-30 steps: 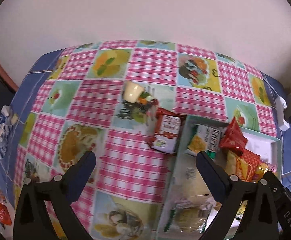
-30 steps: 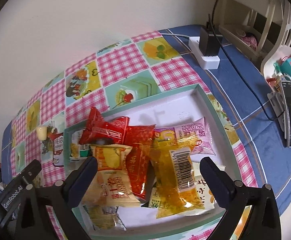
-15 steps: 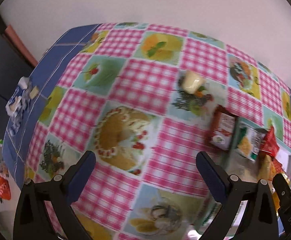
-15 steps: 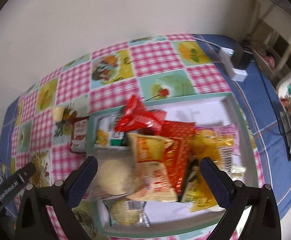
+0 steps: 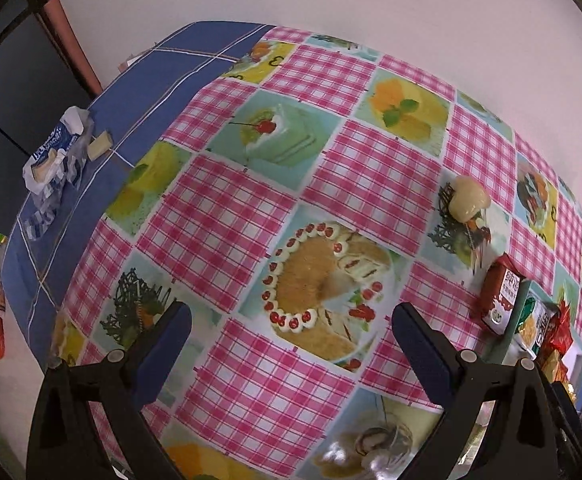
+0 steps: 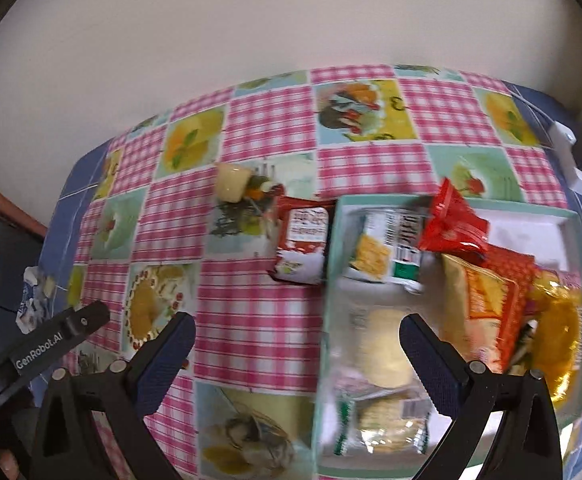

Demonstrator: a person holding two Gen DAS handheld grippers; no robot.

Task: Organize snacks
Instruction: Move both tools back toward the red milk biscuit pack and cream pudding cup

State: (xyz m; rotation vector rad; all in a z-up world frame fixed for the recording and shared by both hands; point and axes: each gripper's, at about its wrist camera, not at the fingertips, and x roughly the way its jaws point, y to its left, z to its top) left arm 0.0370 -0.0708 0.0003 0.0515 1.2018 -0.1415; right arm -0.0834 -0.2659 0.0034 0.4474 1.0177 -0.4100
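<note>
At centre frame in the right view, my right tool (image 6: 297, 340) hangs spread and empty, left tool (image 5: 291, 328) likewise, so I judge the red packet (image 6: 302, 239) beside the tray (image 6: 333, 240) comes next.

Both wrist views look down across the tablecloth (image 5: 227, 216) (left further left), sharing the tray (image 6: 329, 280) edge.

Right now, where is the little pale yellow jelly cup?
The little pale yellow jelly cup sits on the checked tablecloth, outside the tray, up and left of the red and white snack packet in the right wrist view.
</note>
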